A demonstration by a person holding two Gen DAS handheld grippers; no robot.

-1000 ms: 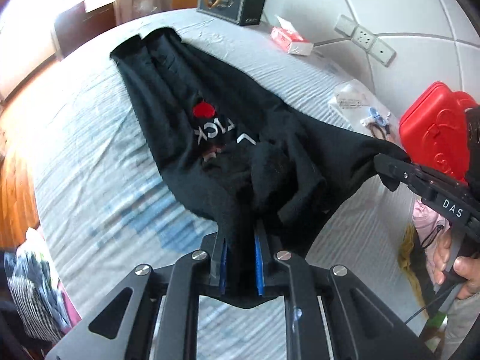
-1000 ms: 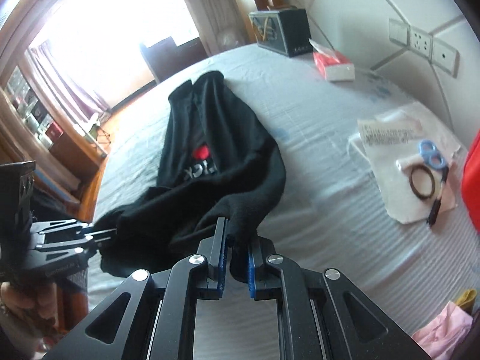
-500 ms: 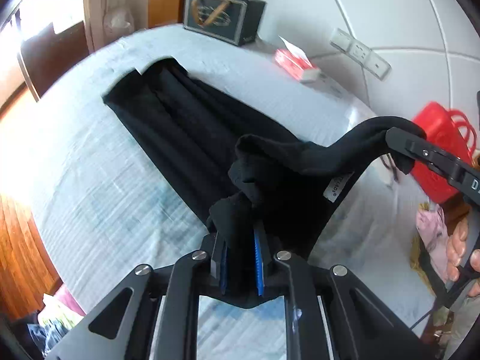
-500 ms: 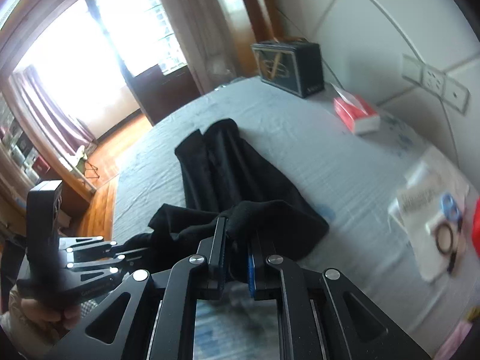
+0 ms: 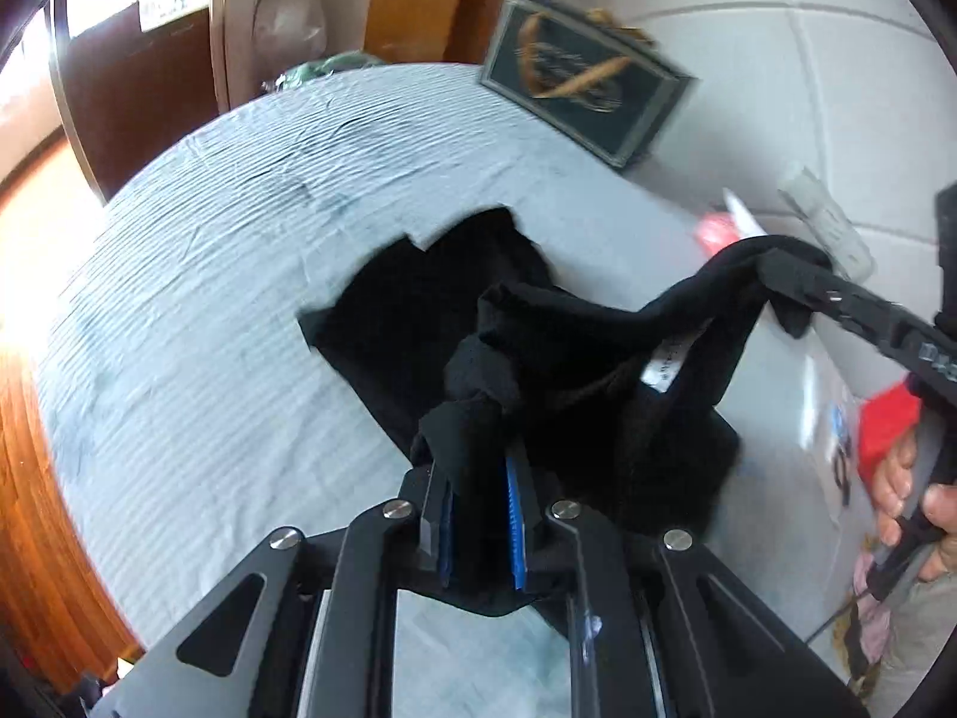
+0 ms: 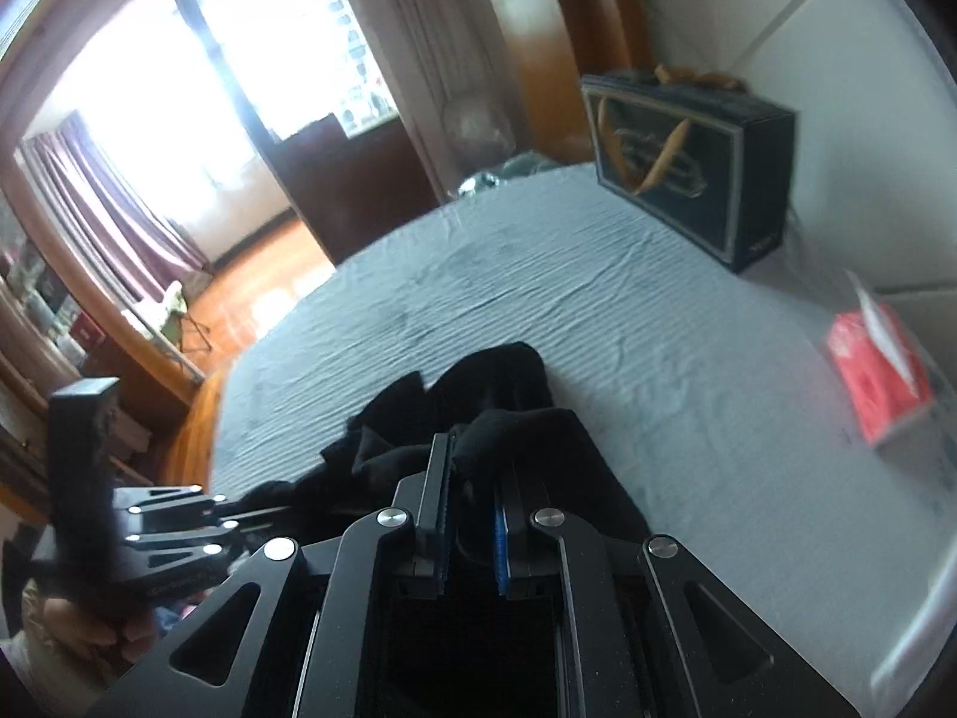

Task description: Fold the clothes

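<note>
A black garment lies partly on the grey-blue bed sheet, its near end lifted and bunched. My left gripper is shut on one corner of the garment. My right gripper is shut on another corner of the garment; it also shows in the left wrist view at the right, holding the cloth up. A white label hangs inside the fold. My left gripper shows in the right wrist view at the lower left.
A dark gift bag stands at the far end of the bed by the white wall. A red tissue pack lies near the wall. A red case and small items lie at the right. Wooden floor is on the left.
Both grippers have carried the held end of the garment forward over its far part, so less cloth lies flat. The printed logo is hidden now.
</note>
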